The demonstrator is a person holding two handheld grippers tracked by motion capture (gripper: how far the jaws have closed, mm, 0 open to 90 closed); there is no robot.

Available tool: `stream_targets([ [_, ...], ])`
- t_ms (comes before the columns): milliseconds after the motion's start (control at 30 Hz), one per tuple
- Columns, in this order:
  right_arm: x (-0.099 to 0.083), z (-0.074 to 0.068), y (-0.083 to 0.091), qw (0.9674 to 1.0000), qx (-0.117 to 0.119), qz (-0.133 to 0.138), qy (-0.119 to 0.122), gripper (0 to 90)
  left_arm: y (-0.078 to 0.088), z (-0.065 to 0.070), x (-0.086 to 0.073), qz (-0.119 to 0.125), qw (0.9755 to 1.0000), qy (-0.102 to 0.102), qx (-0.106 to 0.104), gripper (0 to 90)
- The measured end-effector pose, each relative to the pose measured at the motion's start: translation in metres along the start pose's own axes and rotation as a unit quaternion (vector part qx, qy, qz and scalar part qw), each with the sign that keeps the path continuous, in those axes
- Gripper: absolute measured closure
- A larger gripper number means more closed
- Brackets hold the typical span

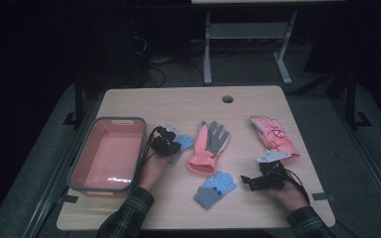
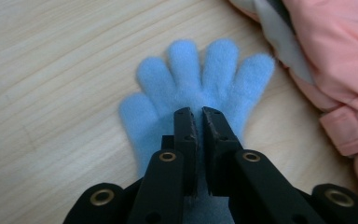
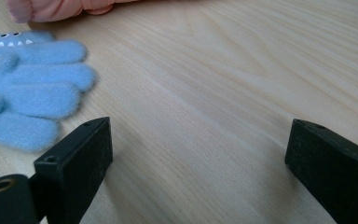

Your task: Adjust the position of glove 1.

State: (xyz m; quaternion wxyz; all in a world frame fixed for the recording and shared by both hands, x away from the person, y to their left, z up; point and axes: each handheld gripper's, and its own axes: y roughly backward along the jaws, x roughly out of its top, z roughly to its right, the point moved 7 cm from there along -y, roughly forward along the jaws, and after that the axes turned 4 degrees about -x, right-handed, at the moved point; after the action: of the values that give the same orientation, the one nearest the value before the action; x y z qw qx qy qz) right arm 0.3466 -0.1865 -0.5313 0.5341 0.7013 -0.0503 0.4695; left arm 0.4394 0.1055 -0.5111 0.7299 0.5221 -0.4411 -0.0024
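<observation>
Plaid-sleeved forearms enter the high view at the near edge of the light wooden table (image 1: 178,106). Left of the pink-and-grey padded glove (image 1: 207,147) at the table's middle, the left gripper (image 1: 171,147) meets a small light-blue fleece glove (image 1: 184,142); beyond it stands the pink plastic bin (image 1: 95,171). Right and nearer, the right gripper (image 1: 248,181) rests beside a second blue glove (image 1: 215,189).

Left gripper view: jaws nearly closed, pinching the blue glove's palm, the padded glove just beside it.

Right gripper view: jaws wide apart, nothing between them.
</observation>
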Motion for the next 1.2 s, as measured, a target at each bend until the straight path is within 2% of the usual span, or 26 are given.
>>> stream_targets([
  [67, 0.0, 0.0, 0.0, 1.0, 0.0, 0.0, 0.0, 6.8, 0.002, 0.002, 0.001, 0.002, 0.9999, 0.006, -0.012, 85.6],
  [367, 0.0, 0.0, 0.0, 1.0, 0.0, 0.0, 0.0, 6.8, 0.023, 0.009, 0.014, 0.022, 0.9996, -0.007, -0.018, 86.0],
  [567, 0.0, 0.0, 0.0, 1.0, 0.0, 0.0, 0.0, 6.8, 0.042, 0.014, 0.021, 0.046, 0.998, 0.005, -0.044, 86.0],
  [667, 0.0, 0.0, 0.0, 1.0, 0.0, 0.0, 0.0, 6.8, 0.05, 0.017, 0.024, 0.046, 0.9976, 0.003, -0.051, 85.9],
  [733, 0.0, 0.0, 0.0, 1.0, 0.0, 0.001, 0.002, 6.8, 0.055, 0.021, 0.027, 0.056, 0.9963, 0.008, -0.065, 85.9],
  [900, 0.0, 0.0, 0.0, 1.0, 0.0, 0.0, 0.0, 6.8, 0.069, 0.035, 0.034, 0.07, 0.9939, 0.0, -0.086, 85.9],
  [1100, 0.0, 0.0, 0.0, 1.0, 0.0, 0.0, 0.0, 6.8, 0.079, 0.058, 0.038, 0.076, 0.9904, -0.01, -0.115, 85.8],
  [1200, 0.0, 0.0, 0.0, 1.0, 0.0, 0.0, 0.0, 6.8, 0.082, 0.07, 0.037, 0.073, 0.9894, -0.021, -0.124, 85.8],
])
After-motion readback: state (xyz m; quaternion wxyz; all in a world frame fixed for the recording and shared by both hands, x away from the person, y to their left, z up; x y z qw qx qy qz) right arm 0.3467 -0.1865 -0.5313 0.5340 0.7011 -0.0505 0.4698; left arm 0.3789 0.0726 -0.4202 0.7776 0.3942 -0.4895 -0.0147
